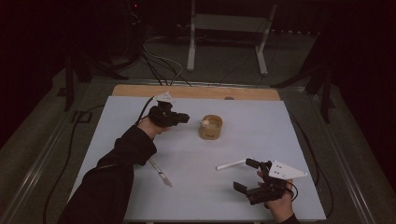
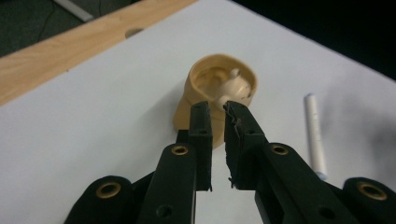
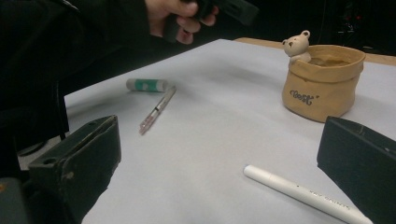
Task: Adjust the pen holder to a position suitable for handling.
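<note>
Near the table's middle sits the tan bag-shaped ceramic pot with a small bear figure [image 1: 210, 127], left gripper [image 1: 183, 118] just beside it with jaws nearly closed on nothing, right gripper [image 1: 246, 175] wide open near the white pen [image 1: 232, 164]: probably best to straddle the pen mid-barrel; pot's inside unclear.

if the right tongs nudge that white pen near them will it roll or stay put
The white pen looks round and smooth with no clip visible, so it would probably roll sideways on the flat table. It seems slim and stiff, likely light. Pushed at one end, it would probably spin instead.
</note>
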The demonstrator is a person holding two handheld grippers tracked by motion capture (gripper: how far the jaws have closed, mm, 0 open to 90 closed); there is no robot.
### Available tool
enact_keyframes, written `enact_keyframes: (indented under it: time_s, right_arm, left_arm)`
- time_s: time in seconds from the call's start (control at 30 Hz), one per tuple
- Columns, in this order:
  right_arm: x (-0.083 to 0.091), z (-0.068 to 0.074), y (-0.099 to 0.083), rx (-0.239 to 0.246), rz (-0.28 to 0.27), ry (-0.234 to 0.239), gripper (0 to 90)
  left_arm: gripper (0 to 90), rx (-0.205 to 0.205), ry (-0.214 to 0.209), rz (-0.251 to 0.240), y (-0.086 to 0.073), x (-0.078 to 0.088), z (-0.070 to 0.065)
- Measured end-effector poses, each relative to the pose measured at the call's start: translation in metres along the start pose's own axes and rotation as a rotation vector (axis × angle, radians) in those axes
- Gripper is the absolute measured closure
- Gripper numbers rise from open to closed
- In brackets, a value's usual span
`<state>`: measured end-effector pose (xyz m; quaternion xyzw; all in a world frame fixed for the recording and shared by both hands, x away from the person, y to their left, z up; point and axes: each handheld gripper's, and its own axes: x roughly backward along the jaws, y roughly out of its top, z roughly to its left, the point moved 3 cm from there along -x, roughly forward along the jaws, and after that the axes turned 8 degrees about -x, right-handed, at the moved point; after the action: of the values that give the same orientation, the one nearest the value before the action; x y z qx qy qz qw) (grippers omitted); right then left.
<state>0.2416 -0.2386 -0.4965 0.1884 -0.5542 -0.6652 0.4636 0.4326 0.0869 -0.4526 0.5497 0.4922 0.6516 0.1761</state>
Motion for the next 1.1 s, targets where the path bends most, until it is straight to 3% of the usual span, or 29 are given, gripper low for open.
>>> enact_keyframes:
  time_s: [0.07,0.1,0.2,0.27,0.43,0.47,0.5,0.57,0.67,0.87,1.0,1.1]
  right_arm:
    - [0.0,0.0,0.0,0.0,0.0,-0.001,0.0]
    - [0.0,0.0,0.0,-0.003,0.003,-0.002,0.0]
    - [-0.001,0.0,-0.001,0.0,0.006,-0.004,0.0]
    - [-0.001,0.0,-0.001,0.0,0.007,-0.003,0.0]
    - [-0.001,0.0,-0.001,0.001,0.007,-0.005,0.0]
    - [-0.001,0.0,-0.001,0.001,0.008,-0.005,0.0]
    - [-0.001,0.0,-0.001,0.0,0.009,-0.004,0.0]
    - [-0.002,0.0,-0.001,0.0,0.011,-0.004,0.0]
    - [-0.002,0.0,-0.002,-0.003,0.015,-0.005,0.0]
    - [-0.004,0.001,-0.002,0.001,0.022,-0.009,0.0]
    - [-0.006,0.004,-0.001,-0.001,0.028,-0.007,0.0]
    - [-0.008,0.006,0.0,-0.006,0.035,-0.002,0.0]
  left_arm:
    - [81.9,0.006,0.01,-0.013,0.001,0.007,-0.002]
    - [74.4,0.003,0.013,-0.018,0.001,0.01,-0.004]
    - [64.4,0.011,0.021,-0.028,0.001,0.017,-0.009]
    - [62.1,0.013,0.027,-0.034,0.001,0.021,-0.012]
    - [43.2,0.019,0.031,-0.043,0.001,0.027,-0.019]
    - [43.2,0.026,0.031,-0.048,0.001,0.03,-0.023]
    - [34.0,0.026,0.025,-0.05,0.001,0.032,-0.025]
    - [24.7,0.023,0.021,-0.053,0.0,0.035,-0.03]
    - [4.1,0.016,-0.045,-0.087,-0.002,0.039,-0.038]
    - [0.3,-0.018,-0.07,-0.141,-0.012,0.048,-0.056]
    - [0.3,-0.026,-0.059,-0.188,-0.018,0.056,-0.065]
    - [0.3,-0.044,-0.046,-0.181,-0.024,0.062,-0.071]
